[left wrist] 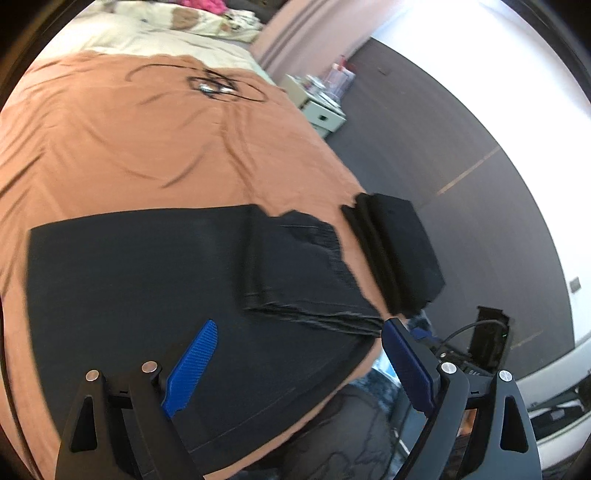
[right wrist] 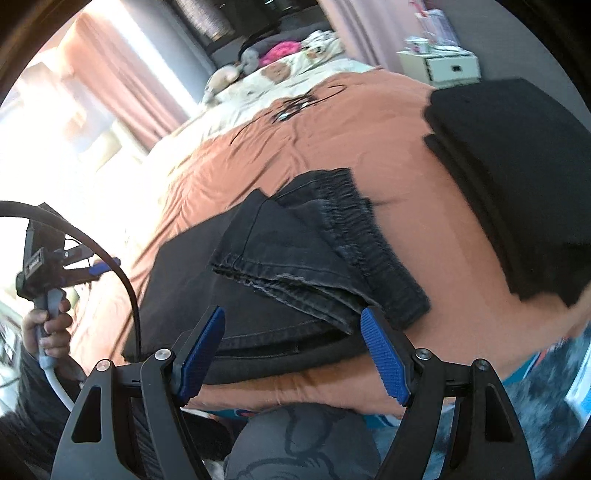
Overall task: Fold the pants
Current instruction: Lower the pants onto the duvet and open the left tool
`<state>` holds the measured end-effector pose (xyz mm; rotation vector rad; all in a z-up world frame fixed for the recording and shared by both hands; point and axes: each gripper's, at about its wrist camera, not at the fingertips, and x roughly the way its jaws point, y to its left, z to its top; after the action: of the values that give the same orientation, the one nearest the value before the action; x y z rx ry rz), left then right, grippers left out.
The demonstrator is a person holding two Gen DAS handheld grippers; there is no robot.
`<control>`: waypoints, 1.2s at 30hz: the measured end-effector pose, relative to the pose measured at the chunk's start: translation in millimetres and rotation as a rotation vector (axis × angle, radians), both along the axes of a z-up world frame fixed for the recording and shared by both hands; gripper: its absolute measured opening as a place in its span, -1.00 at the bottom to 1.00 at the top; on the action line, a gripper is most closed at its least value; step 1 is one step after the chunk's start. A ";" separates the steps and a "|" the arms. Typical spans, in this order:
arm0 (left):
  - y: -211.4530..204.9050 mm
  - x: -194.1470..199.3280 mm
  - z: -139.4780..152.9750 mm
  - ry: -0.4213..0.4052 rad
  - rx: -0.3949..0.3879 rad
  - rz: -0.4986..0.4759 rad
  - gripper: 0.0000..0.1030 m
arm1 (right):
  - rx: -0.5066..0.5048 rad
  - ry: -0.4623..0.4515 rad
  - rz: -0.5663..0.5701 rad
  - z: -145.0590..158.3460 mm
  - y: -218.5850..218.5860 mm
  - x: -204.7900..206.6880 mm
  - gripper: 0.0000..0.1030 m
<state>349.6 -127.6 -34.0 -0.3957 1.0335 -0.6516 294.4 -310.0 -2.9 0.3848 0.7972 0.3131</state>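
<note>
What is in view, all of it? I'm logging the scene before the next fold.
pants: one, dark grey, partly folded on the near part of the bed.
stack: one pile of folded black cloth, right of the pants.
cover: one, orange, spread over the bed.
pillows: cream patterned bedding, far end.
nightstand: one, white, beside the bed.
curtains: pink, at the window.
left gripper: blue pads, open, over the pants.
right gripper: blue pads, open, at the pants' near edge.
hand: one, holding the left gripper's handle.
</note>
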 end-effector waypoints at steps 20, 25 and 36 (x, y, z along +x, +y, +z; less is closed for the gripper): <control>145.2 -42.5 -40.0 0.027 0.123 0.358 0.78 | -0.392 0.035 0.226 7.3 120.6 87.5 0.46; 166.7 -46.8 -48.6 0.046 0.128 0.404 0.78 | -0.486 0.052 0.283 -5.3 143.2 100.6 0.46; 198.8 -60.2 -64.1 0.090 0.125 0.485 0.77 | -0.716 0.088 0.383 -38.6 183.8 126.1 0.19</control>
<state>289.3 71.2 -98.2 -0.5465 1.0086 -0.1353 420.5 -126.2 -41.5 -0.4348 1.0106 0.3443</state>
